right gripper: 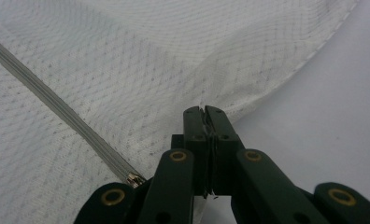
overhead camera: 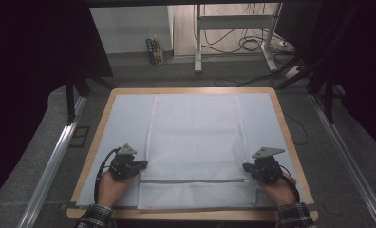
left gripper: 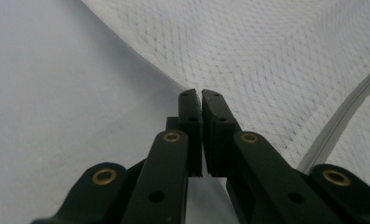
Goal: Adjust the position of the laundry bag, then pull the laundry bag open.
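Observation:
A white mesh bag (overhead camera: 195, 137) lies flat on the table, with a grey zipper (overhead camera: 191, 181) running across it near the front. My left gripper (overhead camera: 144, 165) is at the bag's left edge, just above the zipper line. In the left gripper view the left gripper (left gripper: 200, 95) has its jaws together on the bag's edge (left gripper: 267, 60), with the zipper (left gripper: 342, 116) off to the right. My right gripper (overhead camera: 245, 167) is at the bag's right edge. It is shut on the mesh (right gripper: 127, 70) in the right gripper view, with fabric pinched at the tips (right gripper: 203, 112). The zipper pull (right gripper: 135, 178) lies just left of it.
A pale sheet (overhead camera: 124, 114) covers the wooden table (overhead camera: 290, 142). Metal rails (overhead camera: 58, 152) run along both sides on the floor. A desk frame (overhead camera: 198, 42) and cables (overhead camera: 252, 42) stand beyond the far edge.

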`<control>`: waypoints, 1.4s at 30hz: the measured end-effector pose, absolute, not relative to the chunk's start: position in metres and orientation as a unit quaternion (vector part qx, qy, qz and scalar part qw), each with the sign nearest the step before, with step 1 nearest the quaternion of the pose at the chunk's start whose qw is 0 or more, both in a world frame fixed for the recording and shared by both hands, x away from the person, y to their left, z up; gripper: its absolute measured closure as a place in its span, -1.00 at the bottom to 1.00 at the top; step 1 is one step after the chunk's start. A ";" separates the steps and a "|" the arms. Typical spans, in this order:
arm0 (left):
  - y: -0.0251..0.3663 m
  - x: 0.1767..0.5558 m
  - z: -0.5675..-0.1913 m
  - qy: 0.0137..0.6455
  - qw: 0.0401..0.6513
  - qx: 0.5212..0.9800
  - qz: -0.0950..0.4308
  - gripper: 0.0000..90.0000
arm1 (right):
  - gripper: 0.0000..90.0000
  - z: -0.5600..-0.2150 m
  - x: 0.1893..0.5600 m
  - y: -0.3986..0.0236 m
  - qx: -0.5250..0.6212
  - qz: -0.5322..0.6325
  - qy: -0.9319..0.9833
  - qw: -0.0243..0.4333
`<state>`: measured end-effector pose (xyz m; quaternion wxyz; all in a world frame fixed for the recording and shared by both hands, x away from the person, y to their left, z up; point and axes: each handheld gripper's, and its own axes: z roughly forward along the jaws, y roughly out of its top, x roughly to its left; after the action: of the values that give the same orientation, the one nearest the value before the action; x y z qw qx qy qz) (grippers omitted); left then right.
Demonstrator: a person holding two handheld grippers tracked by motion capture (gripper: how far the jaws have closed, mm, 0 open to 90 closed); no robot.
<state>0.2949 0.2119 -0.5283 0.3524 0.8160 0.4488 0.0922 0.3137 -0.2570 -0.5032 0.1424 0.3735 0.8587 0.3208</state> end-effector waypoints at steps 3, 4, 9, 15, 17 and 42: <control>0.212 0.295 -0.531 0.451 0.349 0.816 0.092 0.93 | 0.94 -0.504 0.312 -0.254 0.371 0.315 0.862 0.142; 0.212 0.295 -0.531 0.451 0.349 0.816 0.093 0.92 | 0.94 -0.505 0.313 -0.253 0.370 0.313 0.863 0.142; 0.208 0.295 -0.530 0.450 0.341 0.818 0.110 0.66 | 0.85 -0.504 0.313 -0.254 0.370 0.314 0.862 0.147; 0.209 0.293 -0.527 0.462 0.343 0.805 0.146 0.18 | 0.46 -0.502 0.313 -0.254 0.358 0.320 0.861 0.166; 0.210 0.292 -0.526 0.464 0.344 0.802 0.153 -0.03 | 0.25 -0.502 0.314 -0.255 0.356 0.323 0.859 0.174; 0.227 0.283 -0.522 0.460 0.380 0.785 0.165 -0.79 | -0.73 -0.503 0.327 -0.274 0.372 0.372 0.834 0.167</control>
<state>0.2829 0.2272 -0.5225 0.3801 0.7854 0.4601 0.1646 0.3270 -0.2744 -0.5034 0.1671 0.3722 0.8337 0.3722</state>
